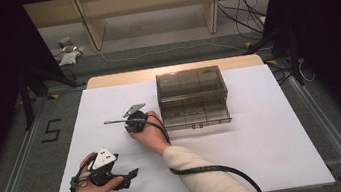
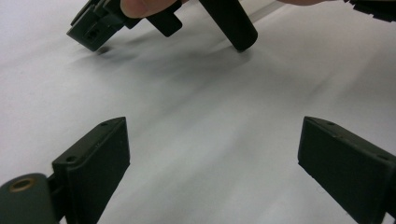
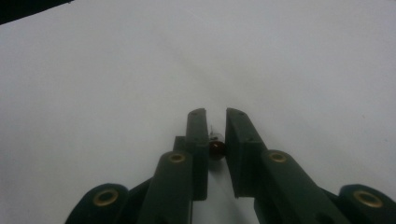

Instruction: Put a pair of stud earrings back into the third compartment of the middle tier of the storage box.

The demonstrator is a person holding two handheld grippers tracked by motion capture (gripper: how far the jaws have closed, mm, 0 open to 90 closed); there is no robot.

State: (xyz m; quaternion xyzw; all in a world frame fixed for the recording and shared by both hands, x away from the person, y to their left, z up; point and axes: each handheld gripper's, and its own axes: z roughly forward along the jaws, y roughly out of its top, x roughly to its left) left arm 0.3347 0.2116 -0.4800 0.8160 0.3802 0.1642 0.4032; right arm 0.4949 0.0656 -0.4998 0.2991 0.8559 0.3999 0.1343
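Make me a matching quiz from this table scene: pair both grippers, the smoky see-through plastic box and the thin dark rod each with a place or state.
1. left gripper
2. right gripper
3. smoky see-through plastic box
4. thin dark rod

A. pinched between nearly closed jaws
B. jaws wide apart, nothing between them
C. closed on a slim thing
D. far middle of the white table

Pairs: 1-B, 2-C, 3-D, 4-A

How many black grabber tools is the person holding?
2. The left gripper sits near the table's front left with its jaws wide apart. The right gripper is mid-table, left of the smoky plastic box, its jaws pinching a small brownish thing.
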